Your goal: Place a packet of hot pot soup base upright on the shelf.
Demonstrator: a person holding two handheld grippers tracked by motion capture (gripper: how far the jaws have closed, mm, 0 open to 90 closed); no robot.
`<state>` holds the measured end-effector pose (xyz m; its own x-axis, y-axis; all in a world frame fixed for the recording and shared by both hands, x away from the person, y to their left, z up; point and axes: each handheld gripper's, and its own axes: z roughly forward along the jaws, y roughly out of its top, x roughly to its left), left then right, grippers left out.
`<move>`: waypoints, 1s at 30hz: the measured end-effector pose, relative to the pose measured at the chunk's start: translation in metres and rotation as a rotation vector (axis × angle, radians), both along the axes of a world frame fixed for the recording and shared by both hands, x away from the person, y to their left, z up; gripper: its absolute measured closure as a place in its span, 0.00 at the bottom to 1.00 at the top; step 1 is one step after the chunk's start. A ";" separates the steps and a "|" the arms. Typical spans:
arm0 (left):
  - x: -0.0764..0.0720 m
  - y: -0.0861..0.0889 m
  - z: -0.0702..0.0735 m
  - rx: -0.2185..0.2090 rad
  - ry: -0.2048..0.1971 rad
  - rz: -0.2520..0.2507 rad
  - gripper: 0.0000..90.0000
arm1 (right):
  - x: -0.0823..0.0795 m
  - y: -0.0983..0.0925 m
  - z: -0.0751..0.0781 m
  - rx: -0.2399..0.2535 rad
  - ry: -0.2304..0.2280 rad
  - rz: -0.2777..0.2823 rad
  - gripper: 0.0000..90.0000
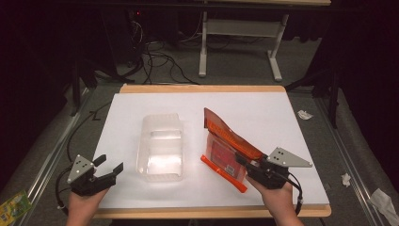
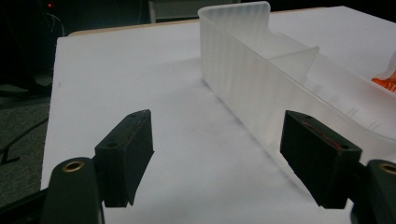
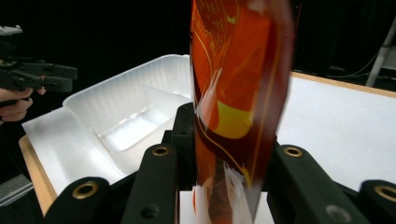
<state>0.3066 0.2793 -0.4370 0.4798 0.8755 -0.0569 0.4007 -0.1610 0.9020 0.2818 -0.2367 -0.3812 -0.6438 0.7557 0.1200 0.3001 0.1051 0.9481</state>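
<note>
Right gripper (image 1: 248,165) clamps orange pouch (image 1: 226,146), lifted just right of the tub (image 1: 160,147). Left gripper (image 1: 109,165) spread, empty, near tub's left wall. Likely next: carry pouch over tub, release.

Table: (image 1: 263,108) a white top with a bare wooden edge along its far and near sides, filling the middle of the high view.
Container: (image 1: 160,147) a clear plastic tray with an inner divider, resting flat on the table just left of centre.
Packet: (image 1: 229,149) an orange and red pouch right of centre, its lower end against the table and its top raised toward the upper middle of the frame.
Spacing: container and packet stood near each other, not touching.
</note>
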 end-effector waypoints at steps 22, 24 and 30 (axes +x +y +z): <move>0.000 -0.003 -0.001 0.007 -0.004 -0.010 0.29 | 0.030 0.039 0.041 0.097 -0.037 0.012 0.81; 0.000 -0.002 0.000 0.014 -0.010 -0.008 0.29 | 0.033 0.046 0.044 0.088 -0.045 0.014 0.81; 0.000 0.002 0.001 -0.004 -0.011 0.000 0.29 | 0.040 0.066 0.051 0.092 -0.052 0.033 0.81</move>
